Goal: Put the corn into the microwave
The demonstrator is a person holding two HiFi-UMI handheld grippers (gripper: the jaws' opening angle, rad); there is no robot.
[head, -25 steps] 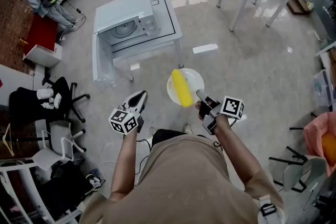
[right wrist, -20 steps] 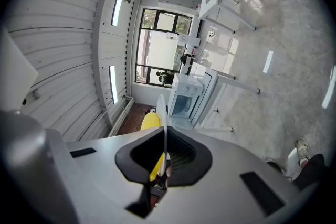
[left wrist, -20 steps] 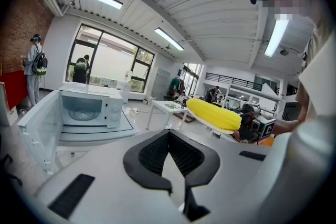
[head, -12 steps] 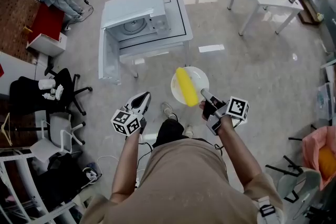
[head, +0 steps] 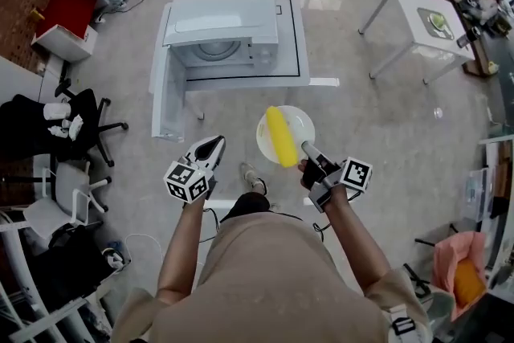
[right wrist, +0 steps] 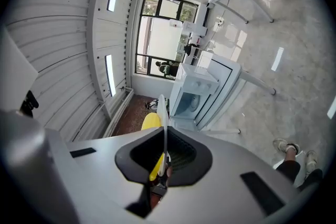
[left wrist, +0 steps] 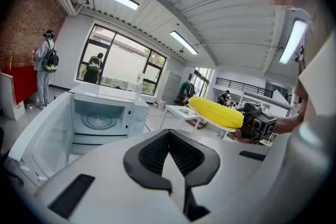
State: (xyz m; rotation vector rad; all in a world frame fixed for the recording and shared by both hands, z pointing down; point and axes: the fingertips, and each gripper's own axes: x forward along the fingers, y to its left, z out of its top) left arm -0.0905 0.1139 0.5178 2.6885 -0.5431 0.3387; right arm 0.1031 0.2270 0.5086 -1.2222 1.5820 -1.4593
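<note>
Grey polished floor (head: 385, 116), wide and open. Low white table (head: 294, 52) ahead of the person, microwave (head: 221, 32) sitting on it, door (head: 162, 104) swung fully open to the left; cavity and glass turntable visible from the left gripper view

Second white table (head: 414, 16) well off to the upper right. Office chairs (head: 76, 124) at the left edge

Person's arms reach forward, one gripper in each hand, both well short of the microwave

White plate (head: 301, 123) held out in the air, level, between the person and the table. Corn (head: 279, 135) lies lengthwise on the plate, left of its centre, far tip pointing towards the microwave

Right gripper (head: 307, 149): jaws pinched tight on the near rim of the plate; in its own view the plate edge runs straight up between the pads with yellow corn just left of it. Corn sits just beyond the jaw tips, not touched by them

Left gripper (head: 210, 147): jaws closed tip to tip, nothing between them. Plate and corn are off to its right, apart from it
</note>
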